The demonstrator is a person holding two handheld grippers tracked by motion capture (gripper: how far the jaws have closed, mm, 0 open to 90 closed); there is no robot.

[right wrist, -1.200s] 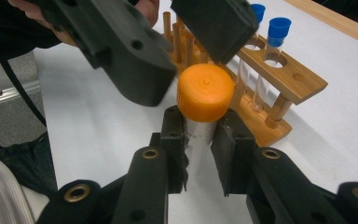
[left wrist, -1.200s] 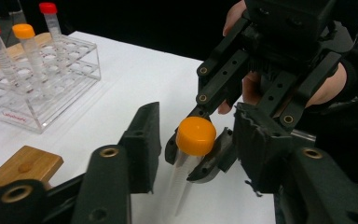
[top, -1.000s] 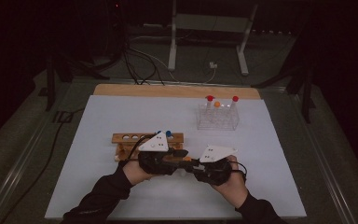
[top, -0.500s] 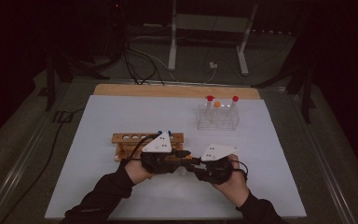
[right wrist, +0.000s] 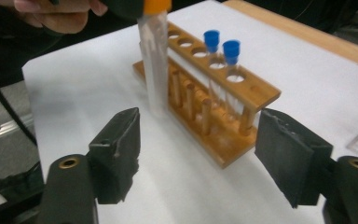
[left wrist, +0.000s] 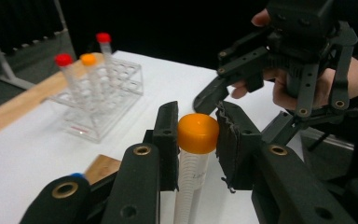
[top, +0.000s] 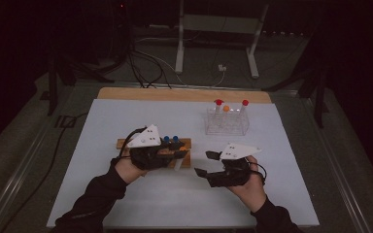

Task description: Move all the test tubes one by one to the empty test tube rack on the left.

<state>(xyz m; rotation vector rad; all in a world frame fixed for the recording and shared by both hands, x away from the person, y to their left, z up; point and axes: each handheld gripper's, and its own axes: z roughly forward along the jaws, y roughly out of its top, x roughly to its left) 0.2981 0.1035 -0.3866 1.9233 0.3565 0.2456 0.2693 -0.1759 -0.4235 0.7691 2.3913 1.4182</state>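
Right now: L gripper clamped on orange-capped tube, pads pressing cap from both sides, tube hanging upright below jaws. Seen in high view at approx 8 o'clock of table centre, L gripper just in front of wooden rack, tube pale and small at jaw tips, near rack's right end. From right gripper view: same tube upright, just beside near end of wooden rack, whether bottom touches white table mat can't tell (blurred there).

R gripper at approx 5 o'clock of centre, jaws wide apart, nothing between them; jaws just been opening, pads clear of everything. Also visible past L jaws, R gripper held by a hand, close to tube cap but apart from it.

Wooden rack holds two blue-capped tubes, side by side in far holes, upright (other holes vacant-looking). In high view blue caps just behind L gripper.

Clear plastic rack at approx 1 o'clock, well apart from both grippers, carrying two red-capped tubes and one orange-capped between them. Same clear rack at 10 o'clock in left gripper view.

Wood strip along mat's far edge, 12 o'clock.
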